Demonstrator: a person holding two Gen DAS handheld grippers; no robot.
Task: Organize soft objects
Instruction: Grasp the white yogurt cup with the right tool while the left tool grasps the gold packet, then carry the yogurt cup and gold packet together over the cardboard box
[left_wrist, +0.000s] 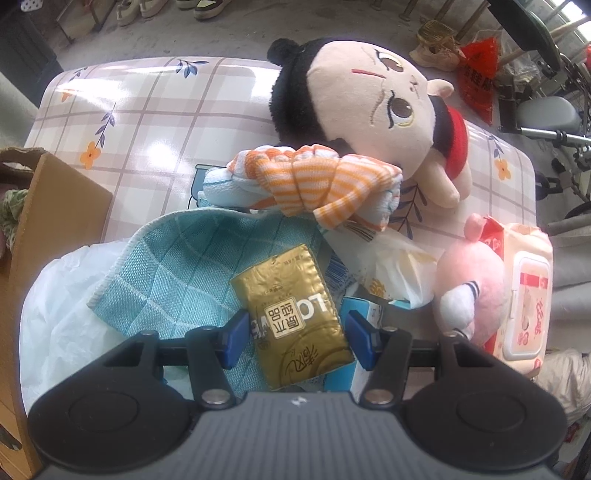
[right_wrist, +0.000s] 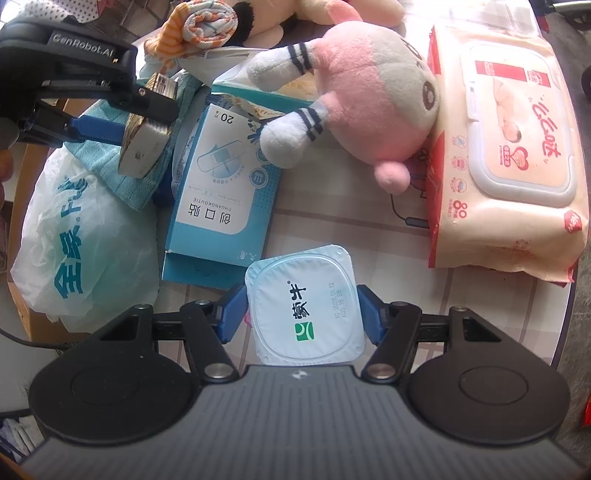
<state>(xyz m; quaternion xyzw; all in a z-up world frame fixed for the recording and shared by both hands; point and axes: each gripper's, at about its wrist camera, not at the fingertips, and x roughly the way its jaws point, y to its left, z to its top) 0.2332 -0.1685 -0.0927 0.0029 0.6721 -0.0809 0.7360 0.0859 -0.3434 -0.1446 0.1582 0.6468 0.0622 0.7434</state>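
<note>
My left gripper (left_wrist: 298, 338) is shut on a gold tissue pack (left_wrist: 291, 317), its blue pads pressing both long sides. In the right wrist view that pack (right_wrist: 142, 155) hangs tilted above a teal cloth (right_wrist: 129, 184). My right gripper (right_wrist: 303, 314) is shut on a yogurt cup (right_wrist: 303, 295) with a pale blue foil lid, a pad touching each side. A pink plush (right_wrist: 362, 99) lies beyond it. A black-haired doll (left_wrist: 369, 99) and a rolled orange-striped towel (left_wrist: 314, 181) lie farther back.
A blue plaster box (right_wrist: 221, 192) lies left of the cup, beside a white plastic bag (right_wrist: 85, 240). A wet-wipes pack (right_wrist: 509, 147) lies along the right edge of the checked table (left_wrist: 147, 110). A cardboard box (left_wrist: 48, 206) stands at the left.
</note>
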